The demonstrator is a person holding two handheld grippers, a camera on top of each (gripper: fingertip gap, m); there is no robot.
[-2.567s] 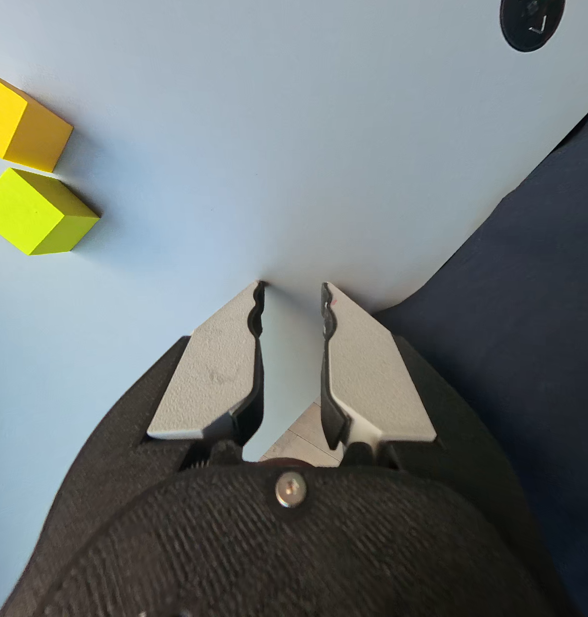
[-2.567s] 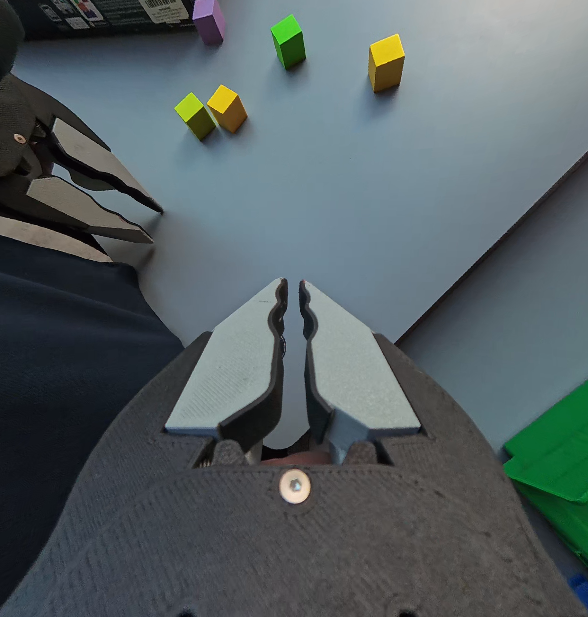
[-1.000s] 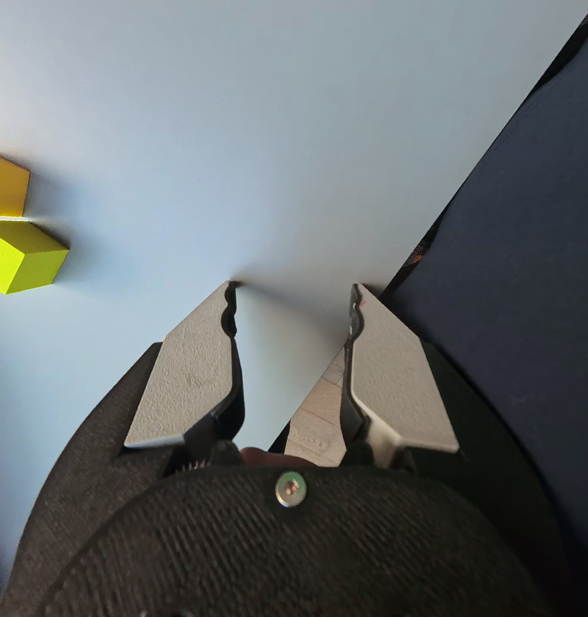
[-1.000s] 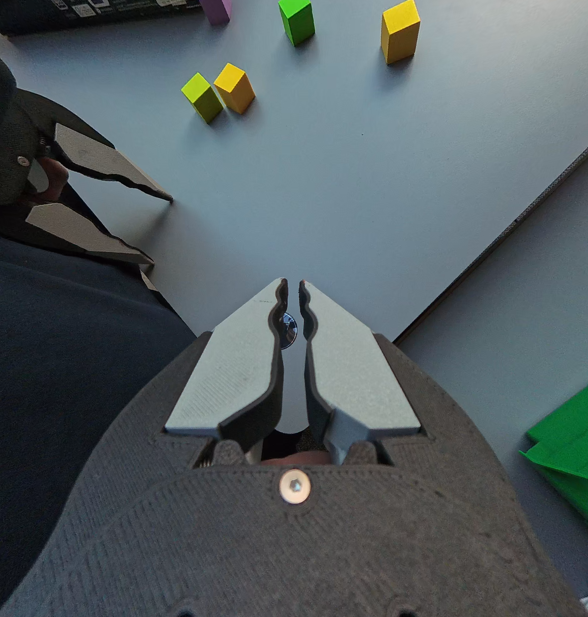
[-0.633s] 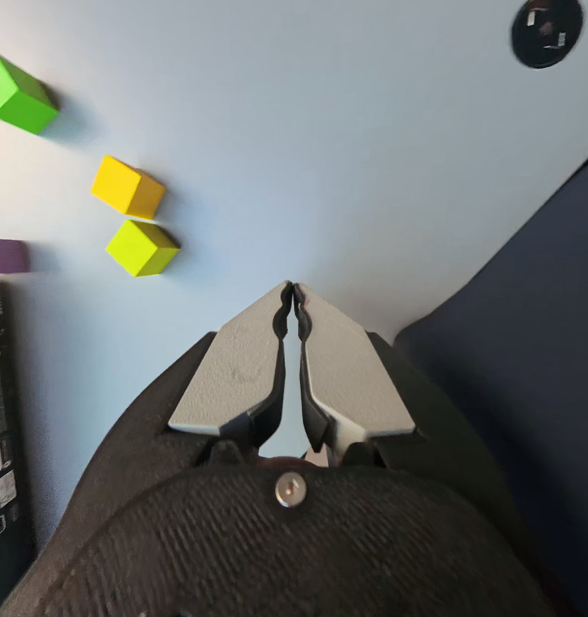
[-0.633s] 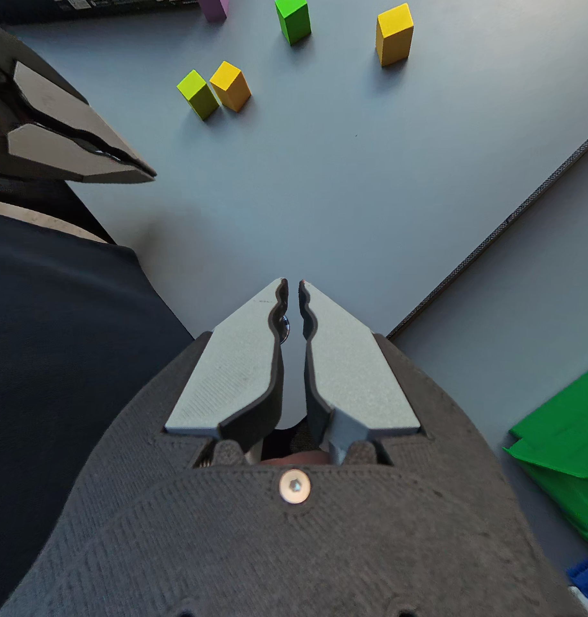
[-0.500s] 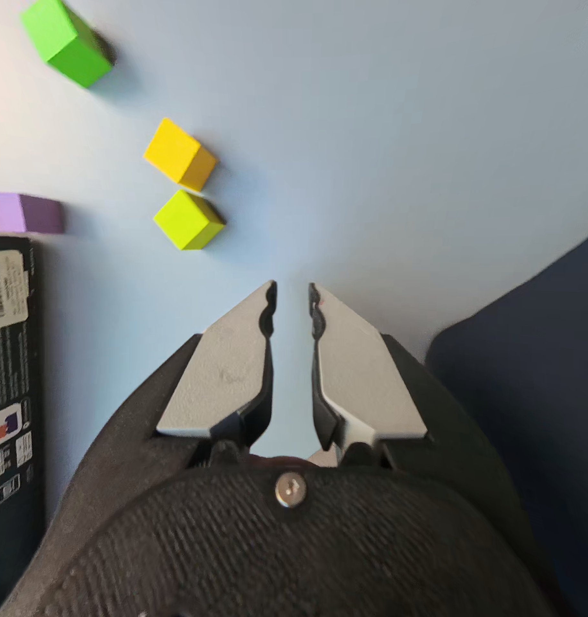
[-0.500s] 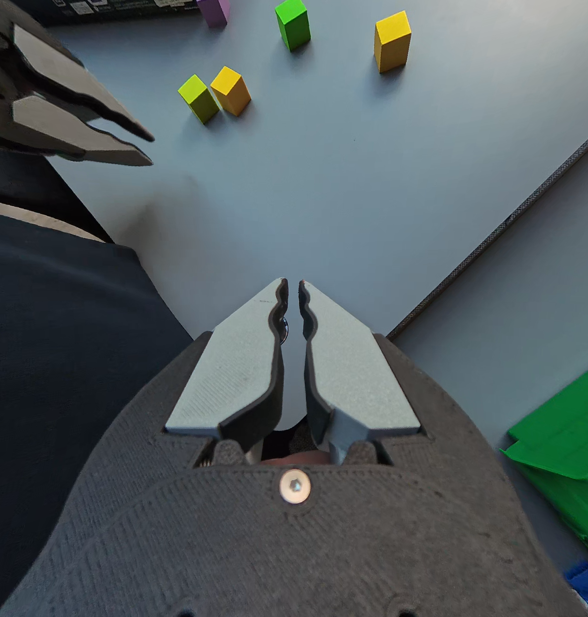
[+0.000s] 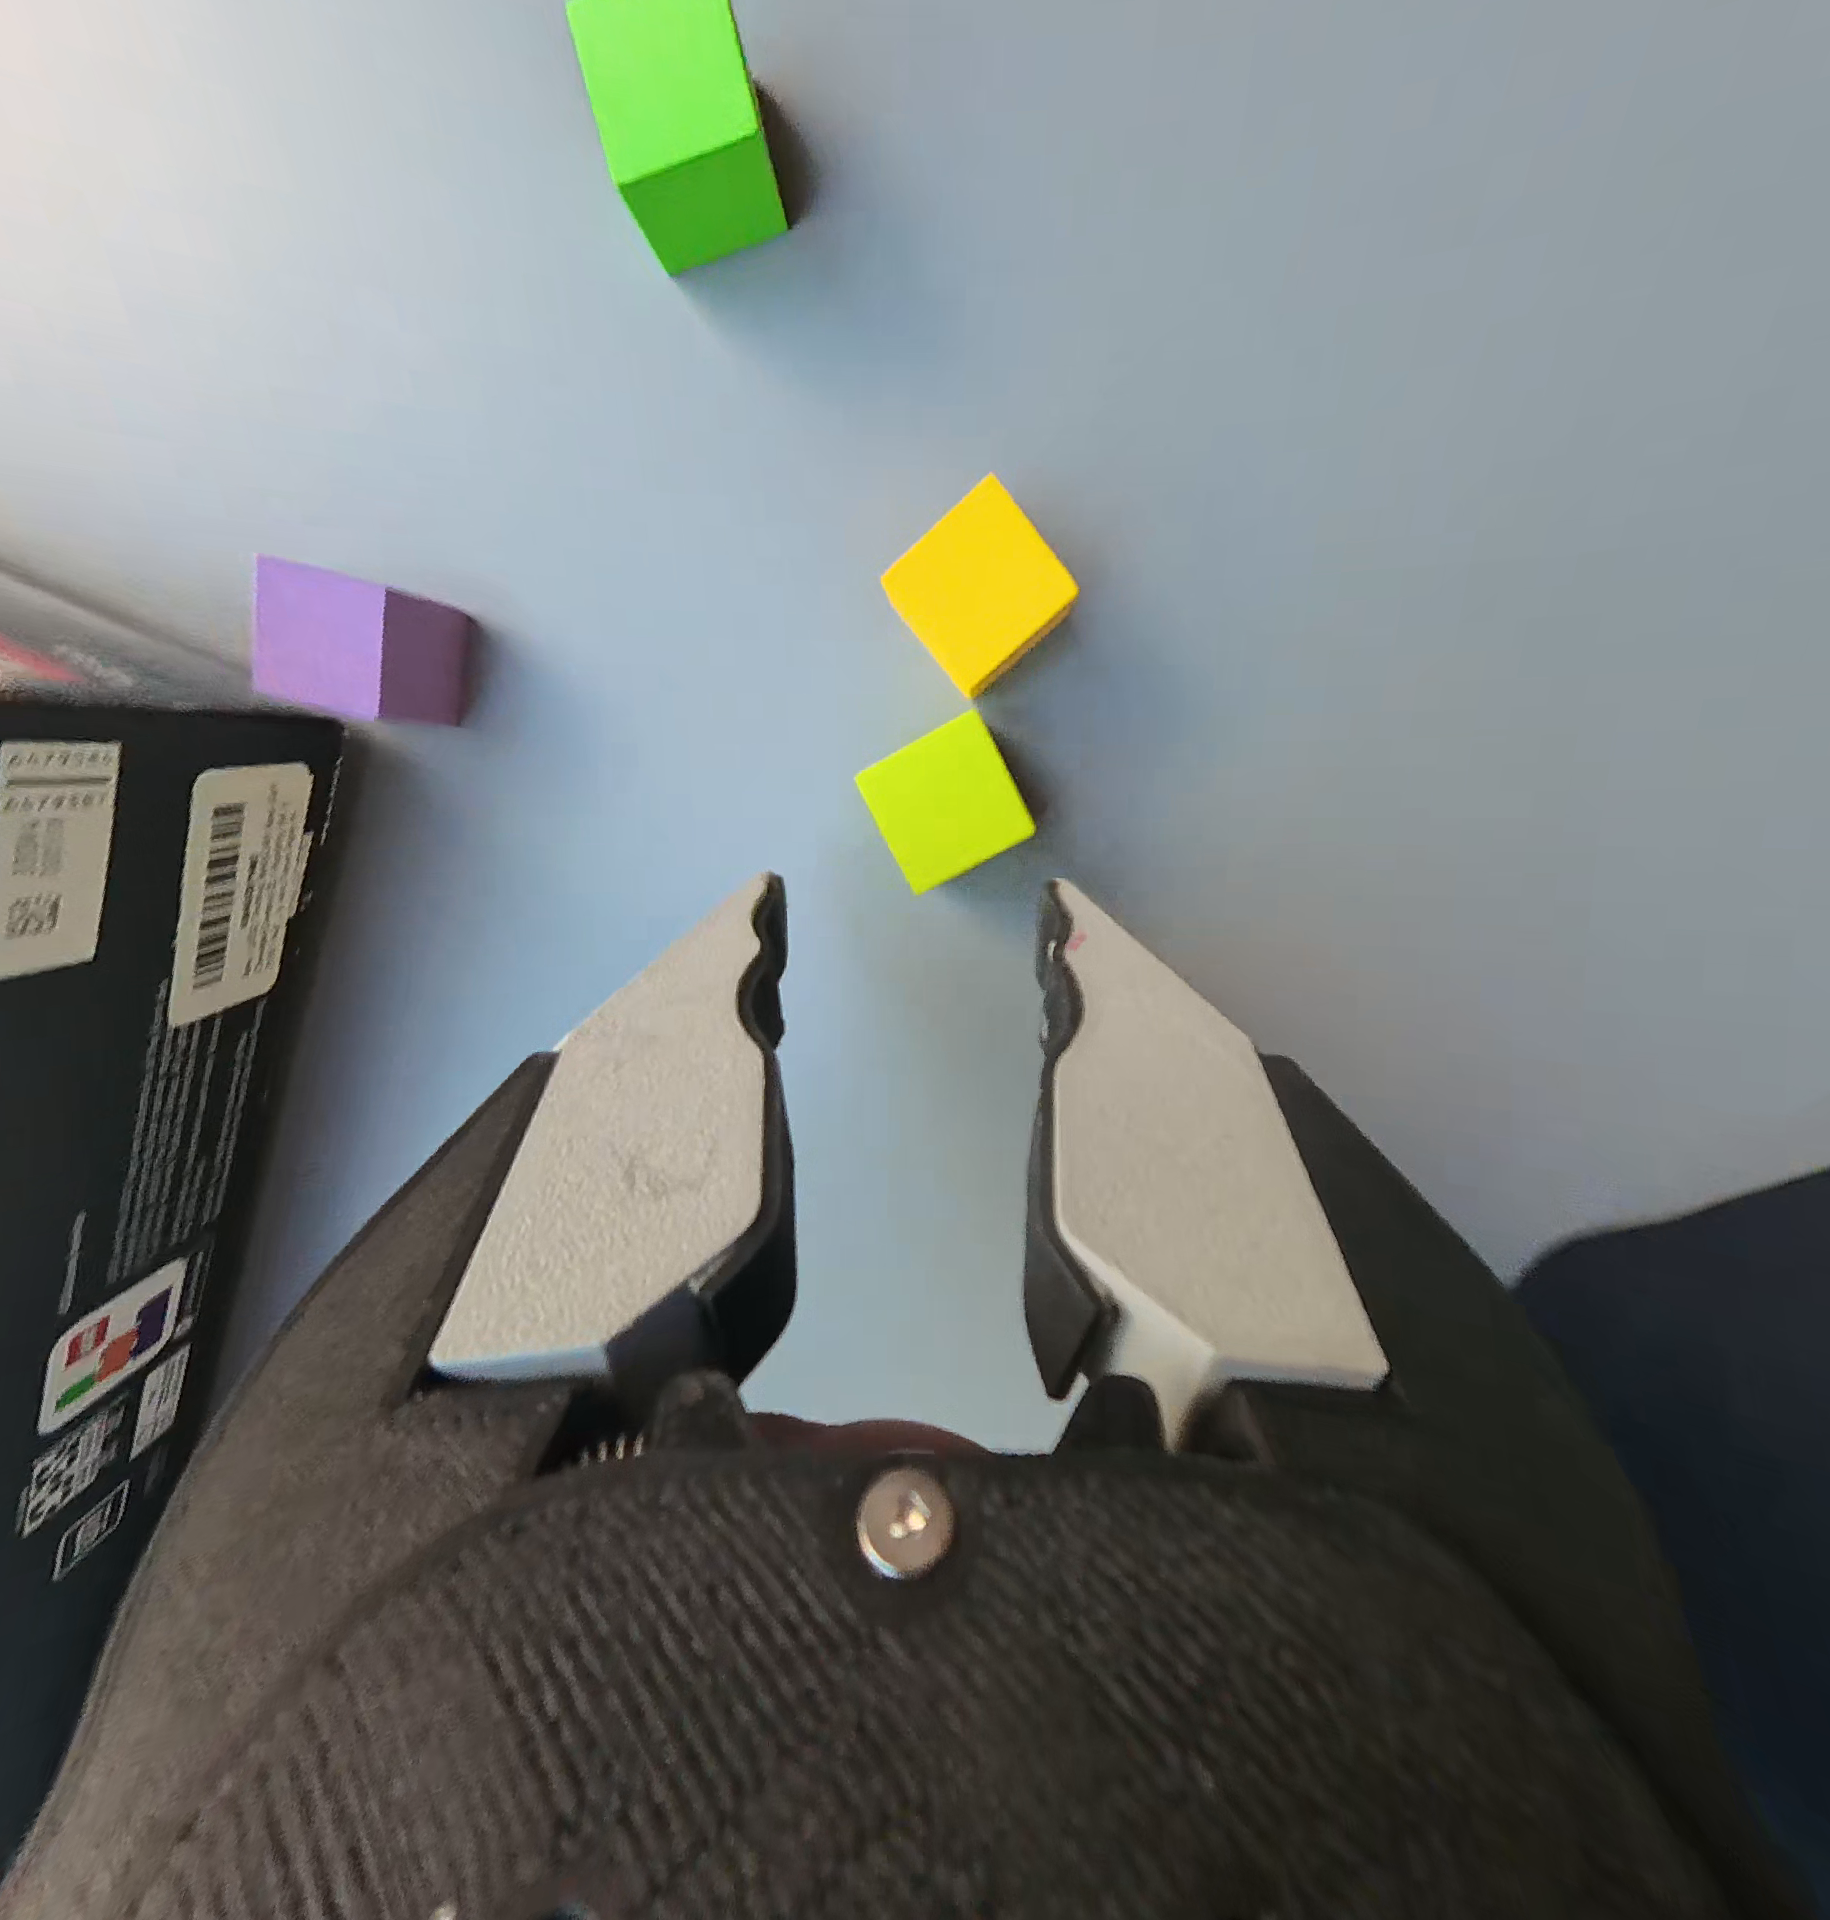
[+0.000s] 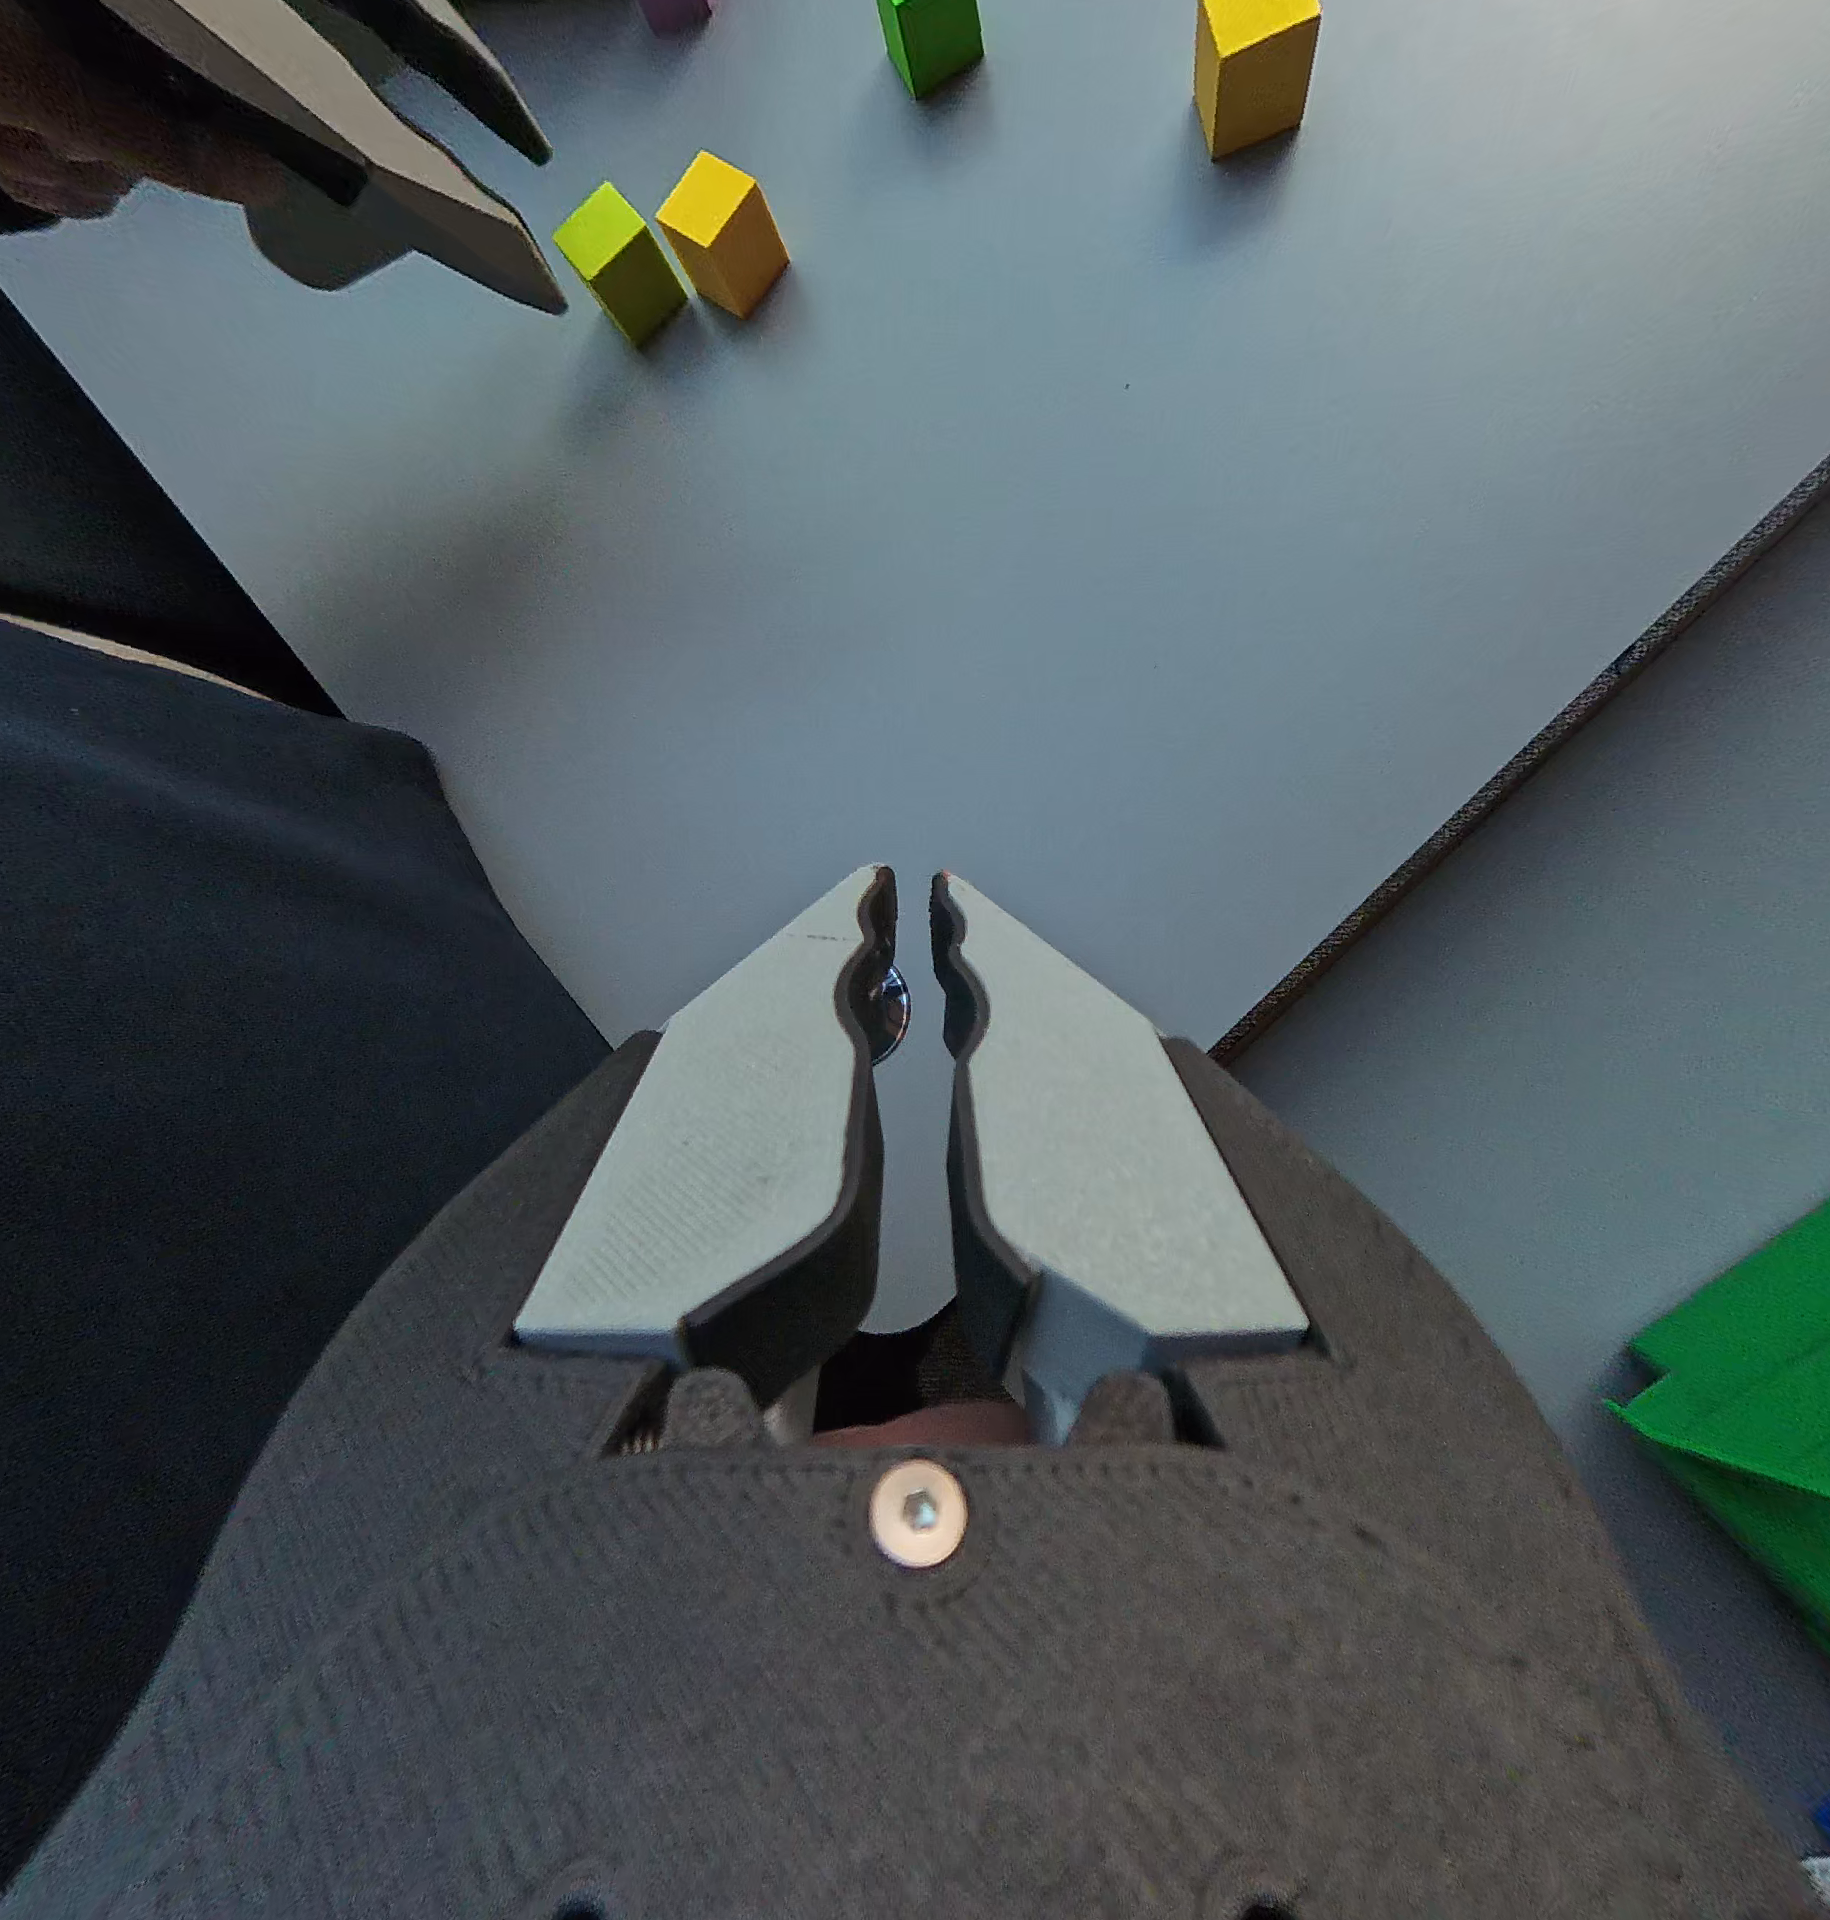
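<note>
The left gripper [image 9: 911,894] hangs over the pale blue table [image 9: 1410,520] with its jaws well apart and nothing between them. Just ahead of its fingertips, apart from both, sits a lime-green cube [image 9: 942,800]; a yellow cube [image 9: 978,582] stands just beyond that one, corner to corner or nearly so. Farther out is a green block [image 9: 682,135], and off to the left a purple block [image 9: 355,639] lies near the corner of a black carton [image 9: 142,987] that walls in that side. To the right of the cubes the tabletop is open up to a dark blue cloth [image 9: 1721,1403] at the near edge.

The right gripper [image 10: 913,883] is nearly closed, a thin slit between its tips, and grips nothing; a small dark round thing [image 10: 890,1013] on the table shows through the slit. It sits near the table's dark right edge [image 10: 1513,769], with a taller yellow block [image 10: 1254,73] far ahead and a green folded sheet [image 10: 1773,1403] beyond the edge.
</note>
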